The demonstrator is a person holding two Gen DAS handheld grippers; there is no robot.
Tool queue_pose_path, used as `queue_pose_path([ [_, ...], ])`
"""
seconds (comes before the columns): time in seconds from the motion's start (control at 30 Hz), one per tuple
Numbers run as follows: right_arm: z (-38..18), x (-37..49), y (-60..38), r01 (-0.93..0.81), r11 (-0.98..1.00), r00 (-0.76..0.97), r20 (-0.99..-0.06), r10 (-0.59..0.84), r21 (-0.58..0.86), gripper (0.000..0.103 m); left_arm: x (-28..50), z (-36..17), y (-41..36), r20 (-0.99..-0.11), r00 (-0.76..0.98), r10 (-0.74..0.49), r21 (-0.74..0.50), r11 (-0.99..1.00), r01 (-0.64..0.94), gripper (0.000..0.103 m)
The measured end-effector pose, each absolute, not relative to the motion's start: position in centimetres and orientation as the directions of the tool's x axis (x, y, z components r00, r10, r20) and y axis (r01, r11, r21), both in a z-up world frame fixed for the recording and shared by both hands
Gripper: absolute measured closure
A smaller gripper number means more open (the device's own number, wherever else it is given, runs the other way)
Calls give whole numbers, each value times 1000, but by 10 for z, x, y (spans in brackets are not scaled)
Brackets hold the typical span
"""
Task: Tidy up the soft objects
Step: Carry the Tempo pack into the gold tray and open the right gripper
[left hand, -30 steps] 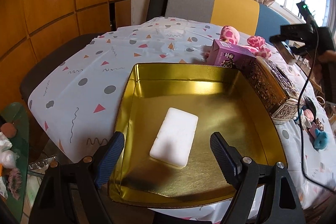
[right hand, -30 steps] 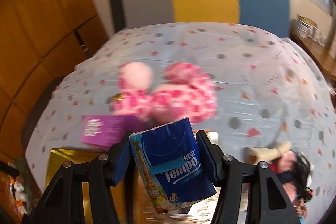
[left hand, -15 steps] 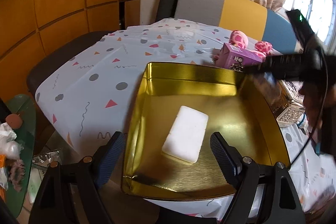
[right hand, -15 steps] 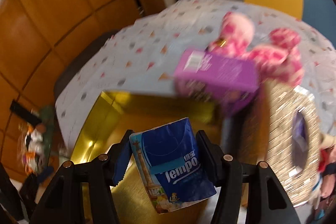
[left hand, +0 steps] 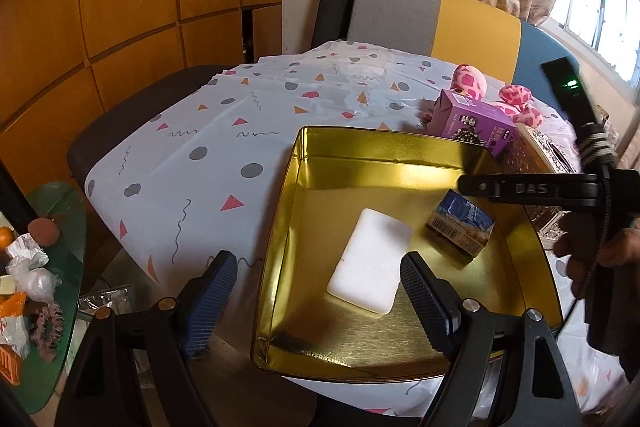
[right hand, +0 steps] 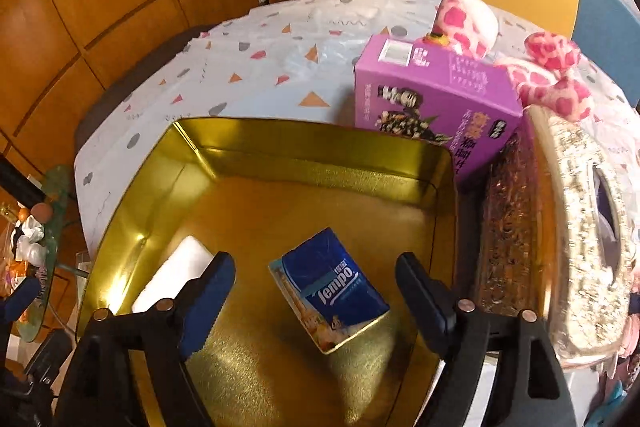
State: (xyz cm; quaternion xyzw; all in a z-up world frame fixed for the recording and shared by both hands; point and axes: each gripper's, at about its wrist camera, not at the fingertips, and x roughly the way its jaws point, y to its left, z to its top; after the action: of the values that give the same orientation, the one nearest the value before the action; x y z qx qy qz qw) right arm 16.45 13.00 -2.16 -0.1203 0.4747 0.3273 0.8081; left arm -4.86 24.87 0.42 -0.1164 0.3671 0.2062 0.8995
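Watching from the side: the right gripper (right hand: pixel 316 291) is hanging over the gold tin (right hand: pixel 320 151) and its jaws are opening, fingers already spread wide. The blue Tempo tissue pack (right hand: pixel 330 289) is sitting between the two blue pads on the tin's floor, clear gaps on both sides, nothing pressing on it. Just outside the left finger (right hand: pixel 208 291) of that gripper, the white foam block (right hand: pixel 172 277) is lying flat in the same tin, partly hidden by the finger.

The left gripper (left hand: pixel 320 299) is hovering at the near edge of the tin with fingers wide and gripping nothing. From its camera the white block is lying between its fingertips and a bit beyond them, closer to the right finger (left hand: pixel 426 301), and the tissue pack is further off past that finger.

Beyond both sets of fingertips, a purple box (right hand: pixel 434 99) is standing right against the tin's far corner, with a pink spotted plush toy (right hand: pixel 468 19) behind it on the patterned tablecloth (left hand: pixel 240 131). An ornate silvery box (right hand: pixel 576 227) is sitting past the right finger, beside the tin.
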Motion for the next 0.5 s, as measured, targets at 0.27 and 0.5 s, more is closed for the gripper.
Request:
queue_pose_path([
  [0.27, -1, 139, 110, -654, 755, 427, -795, 430, 57, 19, -47, 3, 245, -713, 638, 292, -43, 890, -455, 19],
  [0.5, 14, 119, 75, -638, 770, 503, -752, 426, 9, 19, -45, 4, 241, -712, 636, 296, -37, 889, -456, 19],
])
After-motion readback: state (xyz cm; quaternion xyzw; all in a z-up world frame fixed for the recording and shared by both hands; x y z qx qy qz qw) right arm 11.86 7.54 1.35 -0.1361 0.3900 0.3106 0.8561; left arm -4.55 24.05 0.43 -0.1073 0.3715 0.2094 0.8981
